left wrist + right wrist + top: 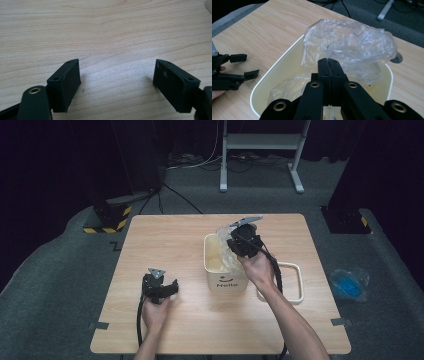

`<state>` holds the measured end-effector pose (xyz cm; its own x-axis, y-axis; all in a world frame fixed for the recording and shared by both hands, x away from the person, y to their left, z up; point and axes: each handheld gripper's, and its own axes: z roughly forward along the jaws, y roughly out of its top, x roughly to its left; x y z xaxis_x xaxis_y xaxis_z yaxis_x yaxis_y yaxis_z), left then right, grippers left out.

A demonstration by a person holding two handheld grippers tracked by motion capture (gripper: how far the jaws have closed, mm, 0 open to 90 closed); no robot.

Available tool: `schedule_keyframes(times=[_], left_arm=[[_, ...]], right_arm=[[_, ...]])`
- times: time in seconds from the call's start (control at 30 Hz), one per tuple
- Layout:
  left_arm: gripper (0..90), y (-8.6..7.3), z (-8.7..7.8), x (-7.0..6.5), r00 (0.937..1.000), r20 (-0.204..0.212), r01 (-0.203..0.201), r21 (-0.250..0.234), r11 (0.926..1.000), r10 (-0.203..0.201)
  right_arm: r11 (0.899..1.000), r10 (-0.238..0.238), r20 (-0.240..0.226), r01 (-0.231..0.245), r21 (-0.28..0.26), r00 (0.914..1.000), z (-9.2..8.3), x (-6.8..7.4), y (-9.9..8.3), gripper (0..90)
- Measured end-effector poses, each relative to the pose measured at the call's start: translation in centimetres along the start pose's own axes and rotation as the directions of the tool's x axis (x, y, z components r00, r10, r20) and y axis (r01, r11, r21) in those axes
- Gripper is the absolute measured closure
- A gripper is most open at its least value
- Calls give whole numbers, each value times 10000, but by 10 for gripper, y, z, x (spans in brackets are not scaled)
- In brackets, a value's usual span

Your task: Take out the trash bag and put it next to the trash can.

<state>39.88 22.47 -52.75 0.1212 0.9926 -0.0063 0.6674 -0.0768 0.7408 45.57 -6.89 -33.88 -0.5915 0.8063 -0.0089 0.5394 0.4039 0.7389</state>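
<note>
A cream bin point(220, 275) with a smiley and dark lettering stands mid-table. A crumpled clear plastic bag point(224, 234) bulges up out of it, seen close in the right gripper view as the bag point(352, 42) above the bin's rim point(274, 72). My right gripper point(328, 62) is shut, its jaws pressed together on a fold of the bag's film, just over the bin's far end point(242, 242). My left gripper point(116, 75) rests low over the bare wooden table point(100, 30), left of the bin, open with nothing between its jaws point(172, 287).
A cream rectangular ring frame point(298, 287) lies flat on the table right of the bin. A blue bundle in clear plastic point(348, 283) sits on the grey floor beyond the table's right edge. A metal stand point(260, 142) and cables are at the back.
</note>
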Motion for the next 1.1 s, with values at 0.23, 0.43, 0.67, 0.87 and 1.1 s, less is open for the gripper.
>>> schedule_keyframes(times=[0.23,0.43,0.67,0.87,1.1], left_arm=[[218,0,0,0,10000,-14,22,3,10000,-22],[218,0,0,0,10000,-16,-16,22,10000,16],[218,0,0,0,10000,-16,-28,29,10000,28],[218,1,0,0,10000,-50,-58,60,10000,58],[218,1,0,0,10000,-49,-61,61,10000,61]], right_arm=[[9995,-30,56,31,-300,10000,-13,-3,7,897],[9986,-32,174,41,-519,9998,-24,-6,14,897],[9971,37,246,-18,-765,9997,-33,-11,19,897],[9954,187,389,-149,-945,9991,-43,-17,25,897],[9933,244,525,-183,-1142,9983,-52,-22,32,897]])
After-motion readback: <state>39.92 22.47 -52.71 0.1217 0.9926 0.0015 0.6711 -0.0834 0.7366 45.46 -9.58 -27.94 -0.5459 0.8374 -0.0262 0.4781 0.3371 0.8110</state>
